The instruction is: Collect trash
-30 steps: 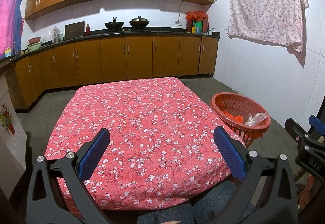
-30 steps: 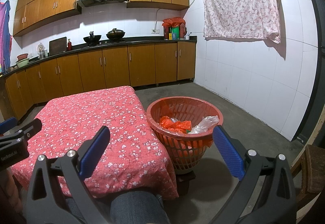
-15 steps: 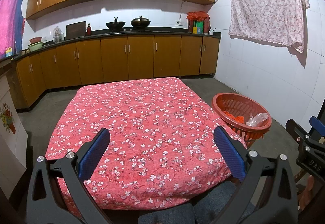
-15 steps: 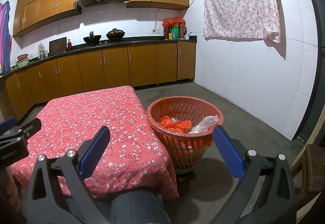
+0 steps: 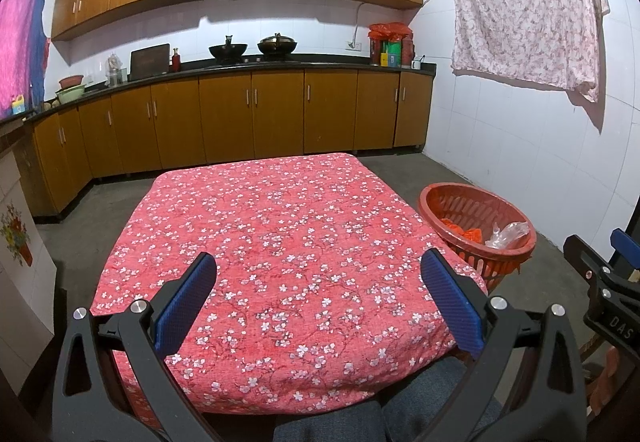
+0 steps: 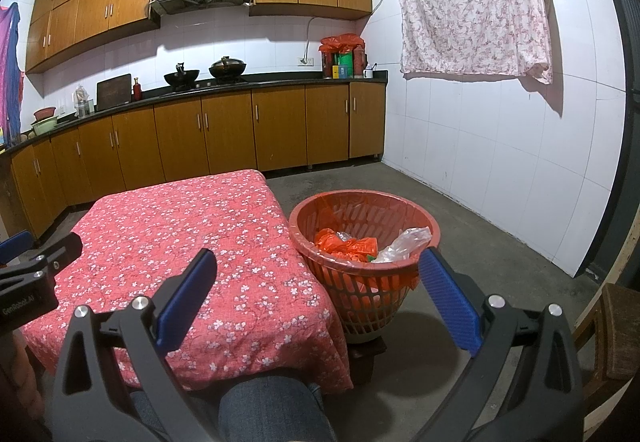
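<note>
the red basket stands on the floor just beside the surface, which wears a red cloth with white blossoms. behind the basket run brown cabinets and a white tiled wall with a flowered sheet. my knee shows near the basket's foot. inside the basket lie crumpled orange bags and clear plastic. my left tongs and right tongs both gape wide, holding nothing.
</note>
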### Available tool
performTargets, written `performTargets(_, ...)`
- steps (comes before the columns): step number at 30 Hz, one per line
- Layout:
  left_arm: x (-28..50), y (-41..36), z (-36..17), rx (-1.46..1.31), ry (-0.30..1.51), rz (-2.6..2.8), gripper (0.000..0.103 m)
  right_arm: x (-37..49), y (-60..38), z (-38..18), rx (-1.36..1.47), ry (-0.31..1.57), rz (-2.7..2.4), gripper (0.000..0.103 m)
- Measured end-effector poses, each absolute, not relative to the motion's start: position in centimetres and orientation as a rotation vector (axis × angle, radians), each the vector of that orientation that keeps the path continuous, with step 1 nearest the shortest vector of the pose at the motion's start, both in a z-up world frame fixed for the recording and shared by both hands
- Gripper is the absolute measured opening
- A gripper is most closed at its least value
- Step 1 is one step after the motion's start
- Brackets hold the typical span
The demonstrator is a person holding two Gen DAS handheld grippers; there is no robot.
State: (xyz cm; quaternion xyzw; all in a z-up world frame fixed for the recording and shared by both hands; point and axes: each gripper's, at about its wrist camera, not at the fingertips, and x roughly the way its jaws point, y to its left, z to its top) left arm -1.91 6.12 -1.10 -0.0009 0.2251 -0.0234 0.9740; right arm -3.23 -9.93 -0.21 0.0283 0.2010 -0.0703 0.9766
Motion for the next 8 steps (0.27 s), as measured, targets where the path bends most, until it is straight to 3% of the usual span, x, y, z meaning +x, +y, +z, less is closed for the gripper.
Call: performTargets(8,-1.99,6.08,-1.07,-0.003,0.455,-0.048,0.101,-3.35,-9.89,-0.33,0.06,0.406,-0.143,0.098)
